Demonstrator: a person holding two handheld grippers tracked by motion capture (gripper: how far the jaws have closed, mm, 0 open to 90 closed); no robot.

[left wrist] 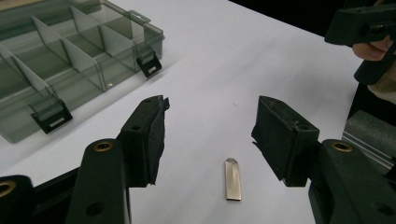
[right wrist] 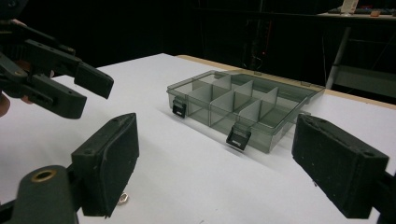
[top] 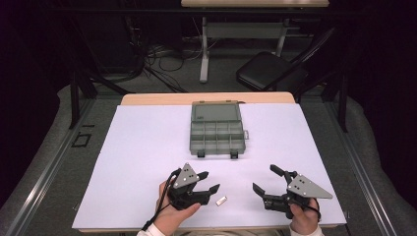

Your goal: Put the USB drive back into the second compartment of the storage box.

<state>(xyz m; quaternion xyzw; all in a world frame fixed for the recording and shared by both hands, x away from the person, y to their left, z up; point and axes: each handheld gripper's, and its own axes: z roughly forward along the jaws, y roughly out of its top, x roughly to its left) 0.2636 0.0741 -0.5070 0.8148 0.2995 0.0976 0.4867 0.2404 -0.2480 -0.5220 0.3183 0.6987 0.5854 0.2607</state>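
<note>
Left gripper (left wrist: 210, 135) hangs low over the white worktop (top: 147, 147), jaws apart, nothing pressed between them. A small flat metal piece (left wrist: 233, 179) lies on the worktop between and just beneath the jaws, touching neither. Right gripper (right wrist: 215, 168) sits well apart to the right, jaws wide, holding nothing. Grey compartment box (top: 217, 130) stands farther back, lid open.

A small shiny metal piece (left wrist: 233, 178) lies on the matt white sheet (top: 147, 147), the compartment box (top: 217, 131) is smooth smoky see-through plastic, and the left gripper (left wrist: 210, 135) shows rough matt black pads.
</note>
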